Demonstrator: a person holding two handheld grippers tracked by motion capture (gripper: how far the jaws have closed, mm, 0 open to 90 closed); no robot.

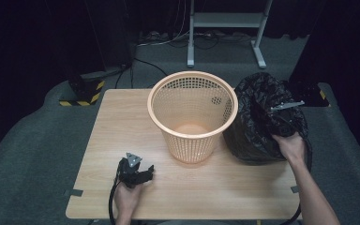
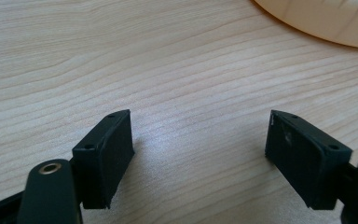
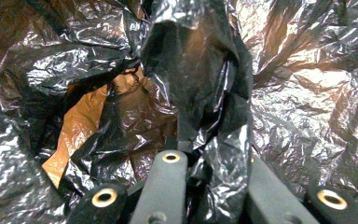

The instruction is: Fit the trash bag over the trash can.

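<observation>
While clamped on a fold of black bag (image 3: 200,93) in the right gripper view, right gripper (image 1: 281,123) sits half buried from above; bag mouth faces up; left gripper (image 2: 199,154) gapes over table (image 2: 121,56).

1. Left claw (image 1: 146,171): black, with a grey three-cornered plate on top and a black cable trailing behind it.
2. Right claw (image 3: 205,186): black bars with brass-ringed holes.
3. Forearms bare.

Legible text, labels, brands, numbers: none on the bench (image 1: 122,136), the orange basket (image 1: 192,117) or the black plastic bag (image 1: 258,122).
</observation>
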